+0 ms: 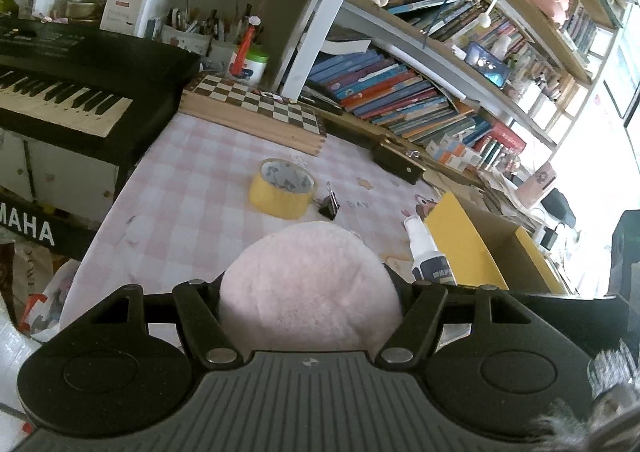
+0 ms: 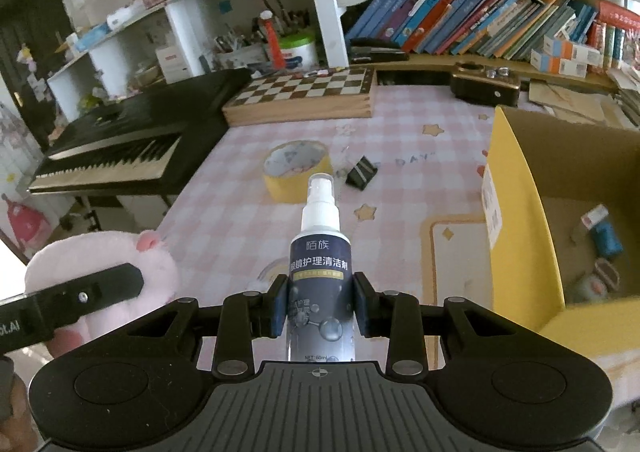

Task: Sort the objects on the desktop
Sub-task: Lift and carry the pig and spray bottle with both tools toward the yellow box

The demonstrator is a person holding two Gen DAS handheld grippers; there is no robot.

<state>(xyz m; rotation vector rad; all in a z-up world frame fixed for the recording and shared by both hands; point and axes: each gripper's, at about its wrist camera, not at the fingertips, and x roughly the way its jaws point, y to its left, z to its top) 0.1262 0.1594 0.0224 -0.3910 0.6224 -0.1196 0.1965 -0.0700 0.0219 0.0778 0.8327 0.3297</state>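
Cluttered pink-checked worktop (image 2: 248, 220); left gripper (image 1: 310, 292) fingers clamp pink plush (image 1: 308, 284), right gripper (image 2: 320, 308) fingers pinch spray bottle (image 2: 320, 276) (both likely bound for yellow box (image 2: 516, 188)).

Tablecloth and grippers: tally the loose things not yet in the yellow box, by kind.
Tape roll: 1
Binder clip: 1
Spray bottle, in the right gripper: 1
Pink plush toy, in the left gripper: 1
Total: 4

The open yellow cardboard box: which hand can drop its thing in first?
Probably the right. The right gripper holds the white-capped spray bottle just beside the yellow cardboard box; the left gripper, holding the fluffy pink plush toy, sits farther away.
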